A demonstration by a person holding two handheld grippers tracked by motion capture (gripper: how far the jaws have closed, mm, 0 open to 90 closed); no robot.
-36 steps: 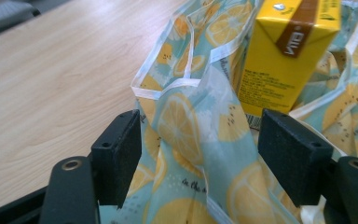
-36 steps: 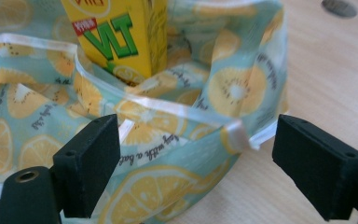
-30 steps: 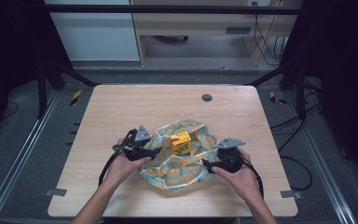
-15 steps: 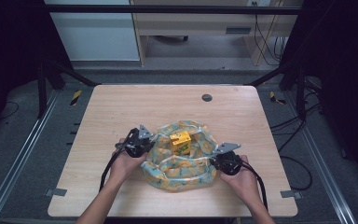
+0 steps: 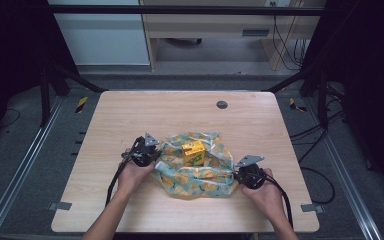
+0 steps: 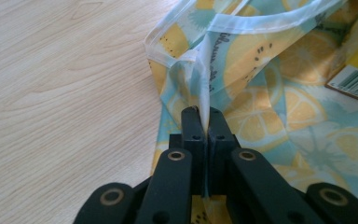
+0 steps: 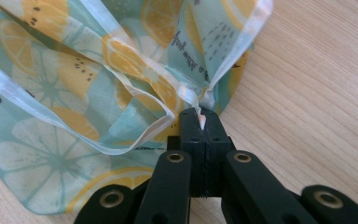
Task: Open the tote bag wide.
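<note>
From above, I see the bag (image 5: 195, 172) on the table (image 5: 130, 115) between my grippers, a yellow box (image 5: 193, 152) on it. My left gripper (image 6: 202, 119) has just clamped its hem; my right gripper (image 7: 200, 116) pinches the opposite edge, nothing blocking.

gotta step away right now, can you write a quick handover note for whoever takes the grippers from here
Left gripper: shut on the bag's left edge, fabric pinched between its jaws.
Right gripper: shut on the bag's right edge, same way.
Things: the lemon-print bag lies on the table near the front; a yellow box sits in the middle of it.
Done: both sides of the bag gripped.
Left: probably lift or spread the bag with the box in it; where it goes is not visible.
</note>
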